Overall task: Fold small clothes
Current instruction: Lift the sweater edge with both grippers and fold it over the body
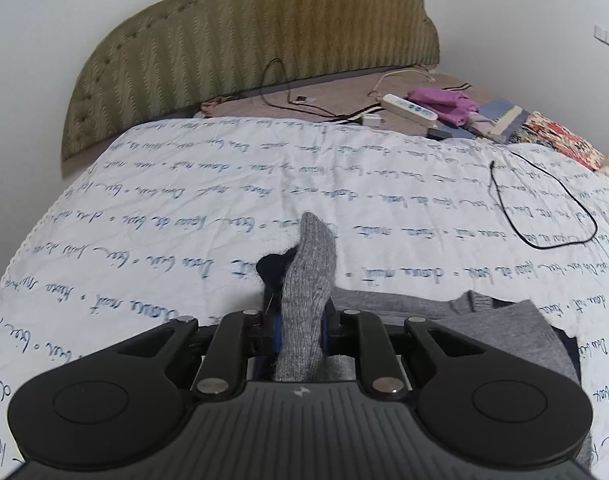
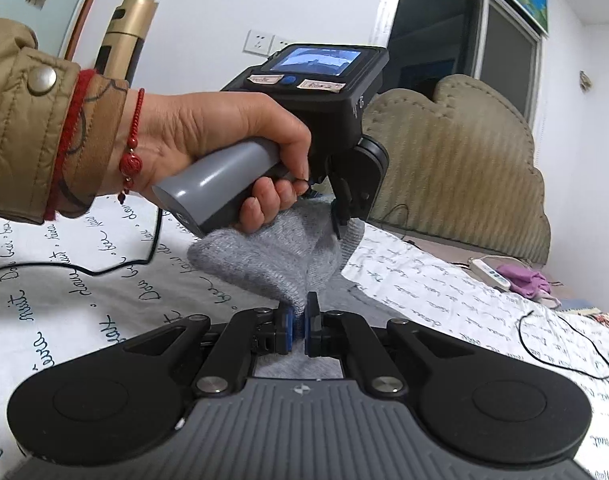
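The right claw (image 2: 300, 322) pinches a grey sweater (image 2: 264, 260) above the bed (image 2: 64, 280). The left claw (image 1: 300, 320) grips its other fold, held up

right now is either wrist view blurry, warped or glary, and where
Left wrist view: the headboard bows from fisheye warp, corners dark, grey sock sharp. Right wrist view: the sleeve and gold object smear slightly, light flat, faint sheen on the grey handle.
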Motion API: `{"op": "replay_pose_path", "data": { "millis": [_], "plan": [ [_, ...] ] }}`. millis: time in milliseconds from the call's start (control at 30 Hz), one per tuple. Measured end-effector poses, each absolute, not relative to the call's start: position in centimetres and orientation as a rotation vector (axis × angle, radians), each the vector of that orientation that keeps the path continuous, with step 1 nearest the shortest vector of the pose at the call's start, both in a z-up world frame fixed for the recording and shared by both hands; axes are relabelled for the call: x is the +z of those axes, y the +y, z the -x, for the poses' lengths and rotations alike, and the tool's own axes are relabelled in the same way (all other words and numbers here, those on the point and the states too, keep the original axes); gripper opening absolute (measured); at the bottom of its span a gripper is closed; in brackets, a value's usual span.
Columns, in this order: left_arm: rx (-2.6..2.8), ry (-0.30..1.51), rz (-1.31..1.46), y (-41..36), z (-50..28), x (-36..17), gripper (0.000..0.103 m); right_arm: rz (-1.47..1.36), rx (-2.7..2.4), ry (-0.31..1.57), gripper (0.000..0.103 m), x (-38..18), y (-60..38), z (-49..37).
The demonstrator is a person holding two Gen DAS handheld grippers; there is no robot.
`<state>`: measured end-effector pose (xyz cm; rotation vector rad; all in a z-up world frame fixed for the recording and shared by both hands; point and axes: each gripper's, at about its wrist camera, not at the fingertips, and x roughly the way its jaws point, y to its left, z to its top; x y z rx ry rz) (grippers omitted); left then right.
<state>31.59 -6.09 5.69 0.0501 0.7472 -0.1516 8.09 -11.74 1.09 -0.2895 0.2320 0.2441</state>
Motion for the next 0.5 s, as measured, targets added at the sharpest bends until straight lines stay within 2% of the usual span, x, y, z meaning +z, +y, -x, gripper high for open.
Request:
{"op": "replay_pose_path", "data": {
  "millis": [500],
  "plan": [
    [-0.234, 0.752, -0.097, -14.4, -30.5, 5.2, 0.016, 0.072, 0.206, 0.308, 0.006, -0.2, -18.5, -7.4]
  ]
}}
